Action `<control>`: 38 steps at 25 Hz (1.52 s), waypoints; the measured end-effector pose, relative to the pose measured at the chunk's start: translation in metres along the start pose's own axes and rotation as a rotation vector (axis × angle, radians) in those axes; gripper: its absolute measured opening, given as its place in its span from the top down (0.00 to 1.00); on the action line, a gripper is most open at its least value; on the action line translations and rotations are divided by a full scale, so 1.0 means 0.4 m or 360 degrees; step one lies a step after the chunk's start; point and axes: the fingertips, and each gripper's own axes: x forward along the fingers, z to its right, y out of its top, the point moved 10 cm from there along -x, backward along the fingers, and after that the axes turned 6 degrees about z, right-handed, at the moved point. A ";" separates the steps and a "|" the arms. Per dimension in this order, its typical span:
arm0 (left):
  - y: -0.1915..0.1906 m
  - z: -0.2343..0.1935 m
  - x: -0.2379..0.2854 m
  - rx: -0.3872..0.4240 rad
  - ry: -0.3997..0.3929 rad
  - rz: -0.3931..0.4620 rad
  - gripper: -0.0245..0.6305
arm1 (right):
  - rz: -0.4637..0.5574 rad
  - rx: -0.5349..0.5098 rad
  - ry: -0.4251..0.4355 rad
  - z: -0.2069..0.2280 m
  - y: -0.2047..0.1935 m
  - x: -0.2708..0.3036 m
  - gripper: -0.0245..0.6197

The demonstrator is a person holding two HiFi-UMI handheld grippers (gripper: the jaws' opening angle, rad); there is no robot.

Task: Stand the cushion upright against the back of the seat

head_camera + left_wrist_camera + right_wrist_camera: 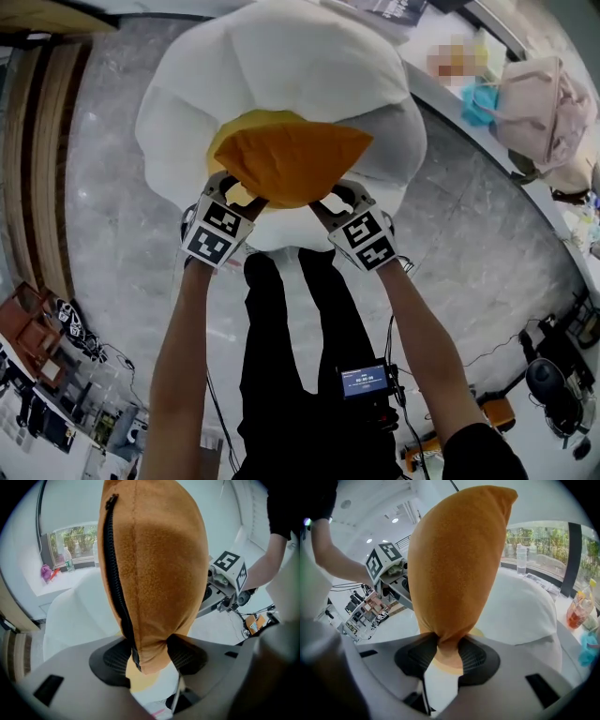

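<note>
An orange cushion (pixel 291 159) with a black zipper hangs over a big white egg-shaped seat (pixel 309 56) that has a yellow centre. My left gripper (pixel 232 195) is shut on the cushion's near left corner, and the pads pinch the fabric (pixel 147 653) beside the zipper. My right gripper (pixel 330 202) is shut on the near right corner, where the cloth bunches between the pads (pixel 447 651). In each gripper view the cushion (pixel 459 564) rises tall ahead of the jaws, and the other gripper's marker cube (pixel 229 566) shows beside it.
Grey marbled floor surrounds the white seat (pixel 520 611). A long counter (pixel 525 178) runs along the right with a pink bag (pixel 548 112) and small items. Cables and equipment (pixel 553 375) lie at lower right, wooden furniture (pixel 33 323) at lower left. My legs stand just before the seat.
</note>
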 end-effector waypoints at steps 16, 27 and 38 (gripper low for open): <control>-0.064 -0.035 0.136 -0.0044 0.0200 0.0013 0.58 | -0.0064 -0.0076 -0.0036 0.092 -0.057 0.110 0.73; -0.129 -0.074 0.229 -0.0058 0.0287 0.0077 0.58 | -0.0103 -0.0114 -0.0063 0.144 -0.114 0.212 0.73; -0.146 -0.090 0.311 0.0044 0.0476 0.0198 0.58 | 0.0066 -0.0141 -0.0168 0.209 -0.163 0.263 0.75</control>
